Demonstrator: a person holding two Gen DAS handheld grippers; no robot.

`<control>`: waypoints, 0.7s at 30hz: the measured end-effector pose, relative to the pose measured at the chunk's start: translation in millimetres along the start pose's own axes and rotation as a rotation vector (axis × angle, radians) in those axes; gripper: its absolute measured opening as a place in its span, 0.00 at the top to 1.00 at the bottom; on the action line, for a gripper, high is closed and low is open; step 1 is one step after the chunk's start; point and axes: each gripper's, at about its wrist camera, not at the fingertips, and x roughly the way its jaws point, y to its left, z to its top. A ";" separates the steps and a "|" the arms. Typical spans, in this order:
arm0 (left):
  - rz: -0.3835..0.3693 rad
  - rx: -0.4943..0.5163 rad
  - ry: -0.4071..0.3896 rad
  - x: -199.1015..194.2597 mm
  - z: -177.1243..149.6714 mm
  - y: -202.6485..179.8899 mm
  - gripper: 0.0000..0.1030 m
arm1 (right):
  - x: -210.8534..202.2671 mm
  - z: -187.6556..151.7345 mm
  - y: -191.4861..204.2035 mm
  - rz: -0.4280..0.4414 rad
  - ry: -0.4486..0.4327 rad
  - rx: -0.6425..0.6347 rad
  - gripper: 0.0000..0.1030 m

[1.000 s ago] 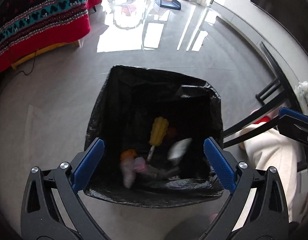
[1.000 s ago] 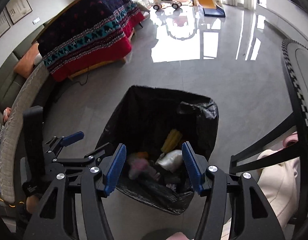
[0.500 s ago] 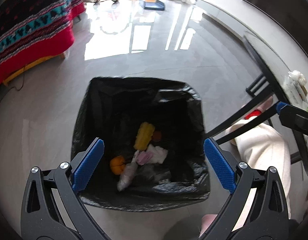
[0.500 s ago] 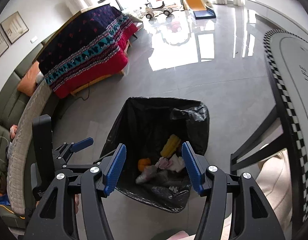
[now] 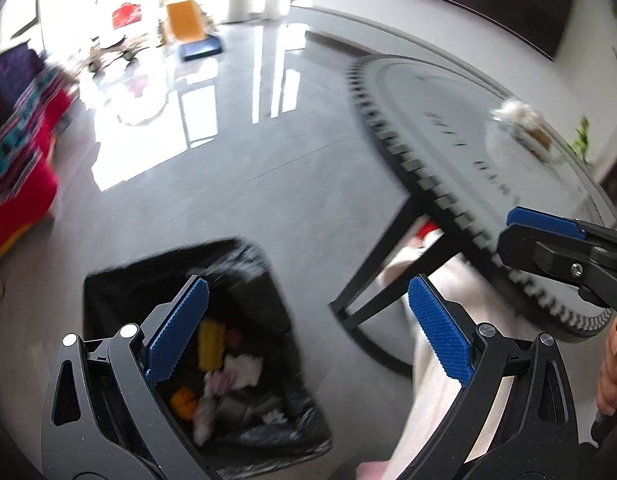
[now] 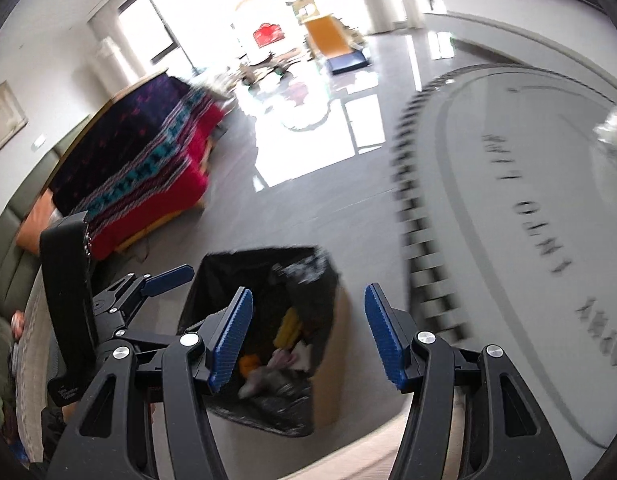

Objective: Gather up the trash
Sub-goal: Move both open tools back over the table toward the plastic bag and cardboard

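The black trash bag [image 5: 196,344] is sitting open on the gray floor [image 5: 236,184], in the lower left of the left wrist view. It is staying wide open so trash can drop in. Inside it, a yellow thing [image 5: 211,343], an orange thing [image 5: 183,401] and some white scraps [image 5: 244,366] are lying in a pile.

The round table [image 5: 464,140] is filling the upper right. A crumpled white thing [image 5: 517,114] is lying on top of it, probably more trash to pick up.

The left gripper [image 5: 308,330] is holding its blue fingers [image 5: 179,330] wide apart with nothing between them. The right gripper [image 6: 308,338] is also holding its fingers [image 6: 232,338] partly apart, gripping nothing. Both are pointing down past the bag, with the table at the right.
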 end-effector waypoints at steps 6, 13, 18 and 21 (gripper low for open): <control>-0.058 0.123 -0.012 13.8 38.7 -59.1 0.06 | -31.5 16.0 -62.3 -0.077 -0.068 0.089 0.42; -0.118 0.218 -0.004 38.6 76.0 -120.4 0.06 | -65.6 28.7 -141.5 -0.187 -0.143 0.204 0.42; -0.160 0.276 0.011 61.1 99.1 -166.4 0.06 | -85.1 33.9 -200.8 -0.260 -0.183 0.294 0.42; -0.192 0.305 0.018 74.3 112.2 -191.3 0.06 | -94.0 35.4 -236.5 -0.300 -0.197 0.346 0.42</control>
